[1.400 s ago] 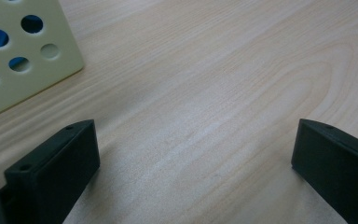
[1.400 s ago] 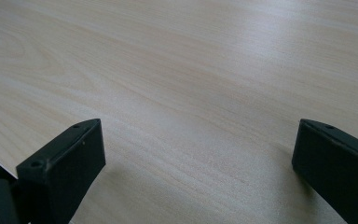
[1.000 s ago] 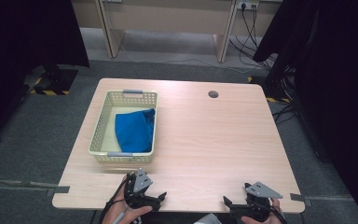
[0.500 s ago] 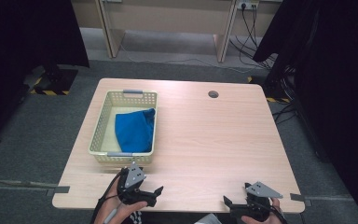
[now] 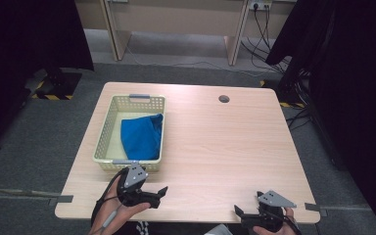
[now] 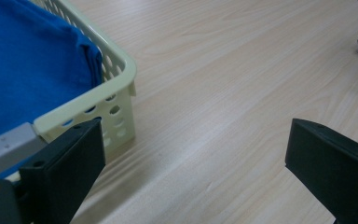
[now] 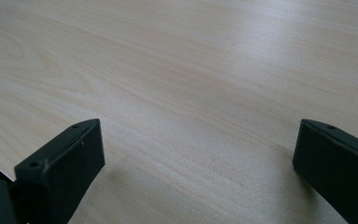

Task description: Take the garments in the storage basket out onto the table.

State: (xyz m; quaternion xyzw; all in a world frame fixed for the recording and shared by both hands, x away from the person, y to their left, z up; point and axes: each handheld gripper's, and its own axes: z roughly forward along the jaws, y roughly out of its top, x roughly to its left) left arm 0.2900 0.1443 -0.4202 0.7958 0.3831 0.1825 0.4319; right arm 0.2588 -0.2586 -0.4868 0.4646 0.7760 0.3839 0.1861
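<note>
Left gripper (image 5: 160, 195) low over the table (image 5: 225, 142), jaws spread wide, just beside the basket (image 5: 106, 134) corner, likely lining up for the blue cloth (image 5: 142, 136) lying folded inside. Right gripper (image 5: 242, 215) parked at the near edge, jaws equally spread, holding nothing.

Pale wood-grain worktop (image 5: 215, 142) on grey floor, cream perforated basket (image 5: 108, 128) standing on it near its left edge, round cable hole (image 5: 223, 99) well right of the basket, toward the far edge
</note>
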